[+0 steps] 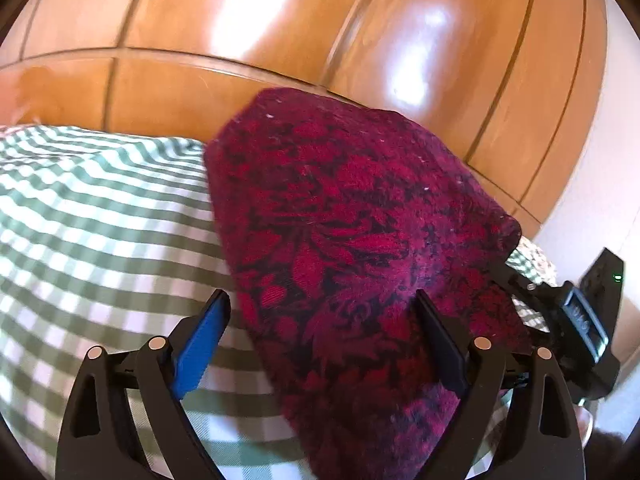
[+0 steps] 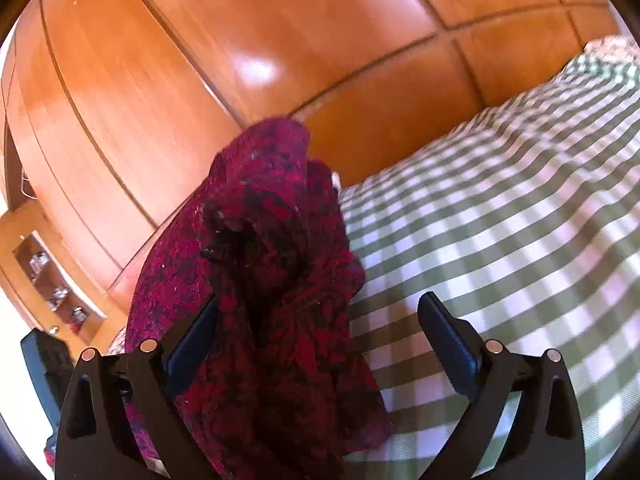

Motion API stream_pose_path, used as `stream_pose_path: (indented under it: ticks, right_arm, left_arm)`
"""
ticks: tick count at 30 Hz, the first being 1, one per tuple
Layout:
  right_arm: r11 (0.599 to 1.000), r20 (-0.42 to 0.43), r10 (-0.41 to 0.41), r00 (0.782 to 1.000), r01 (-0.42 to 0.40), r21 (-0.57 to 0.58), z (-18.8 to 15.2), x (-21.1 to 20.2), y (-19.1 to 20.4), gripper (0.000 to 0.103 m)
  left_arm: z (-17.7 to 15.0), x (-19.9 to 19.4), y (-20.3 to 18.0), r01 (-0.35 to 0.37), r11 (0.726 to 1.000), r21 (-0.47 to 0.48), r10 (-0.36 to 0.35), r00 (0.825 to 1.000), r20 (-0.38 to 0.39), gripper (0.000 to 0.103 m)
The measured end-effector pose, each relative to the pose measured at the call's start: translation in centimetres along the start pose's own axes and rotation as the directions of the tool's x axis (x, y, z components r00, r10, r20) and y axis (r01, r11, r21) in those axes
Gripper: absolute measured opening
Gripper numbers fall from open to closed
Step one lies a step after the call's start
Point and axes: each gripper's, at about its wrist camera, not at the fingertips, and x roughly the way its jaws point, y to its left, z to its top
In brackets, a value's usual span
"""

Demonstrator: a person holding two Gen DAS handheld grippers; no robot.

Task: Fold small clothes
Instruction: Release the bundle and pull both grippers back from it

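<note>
A dark red garment (image 1: 340, 220) with a black floral pattern lies on a green-and-white checked bedspread (image 1: 100, 220). In the left wrist view my left gripper (image 1: 324, 320) stands wide open over the garment's near end. The cloth runs between the fingers and passes behind the right finger (image 1: 440, 340); the blue-padded left finger (image 1: 204, 340) is off it. In the right wrist view the garment (image 2: 272, 260) rises in a bunched heap. My right gripper (image 2: 324, 328) is wide open, the cloth against its left finger (image 2: 196, 340) and clear of the right one (image 2: 448, 344).
A glossy wooden wardrobe (image 1: 280, 40) stands right behind the bed. A small open shelf (image 2: 52, 280) with items sits at the far left in the right wrist view. The checked bedspread (image 2: 500, 220) stretches away to the right. The right tool's black body (image 1: 584, 320) shows beside the garment.
</note>
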Motion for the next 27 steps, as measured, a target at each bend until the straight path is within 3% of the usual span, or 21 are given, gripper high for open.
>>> stream_pose_path:
  ticks: [4,7,10,16,22,27]
  right_arm:
    - [0.997,-0.099,-0.061,0.993,0.066,0.046,0.4,1.8,-1.1,0.101]
    - [0.999,-0.069,-0.033,0.997,0.036,0.036,0.1,0.8,-0.9,0.101]
    - [0.998,-0.009,-0.049,0.999,0.049,0.038,0.0,-1.0,-1.1,0.101]
    - [0.991,0.022,-0.106,0.994,0.103,0.082,-1.5,-4.2,-1.3,0.101]
    - [0.991,-0.004,-0.127,0.992,0.127,0.044,-2.6,-5.3,-0.2,0.101]
    - [0.985,-0.023,-0.174,0.985,0.174,0.019,-3.8,-6.5,0.5,0.101]
  left_arm:
    - [-0.3,0.8,0.4,-0.013,0.999,-0.030,0.012,0.998,-0.058,0.096]
    - [-0.4,1.0,1.3,-0.011,0.999,-0.051,0.007,0.998,-0.066,0.100]
    - [-0.8,-0.1,0.9,-0.017,0.998,-0.057,0.015,0.999,-0.040,0.100]
    - [-2.3,-4.2,-1.6,-0.128,0.992,0.008,0.128,0.990,0.059,0.100]
    - [-3.6,-7.1,-3.9,-0.223,0.973,0.058,0.216,0.970,0.112,0.100]
    - [-4.7,-8.7,-5.3,-0.261,0.957,0.130,0.244,0.960,0.135,0.100]
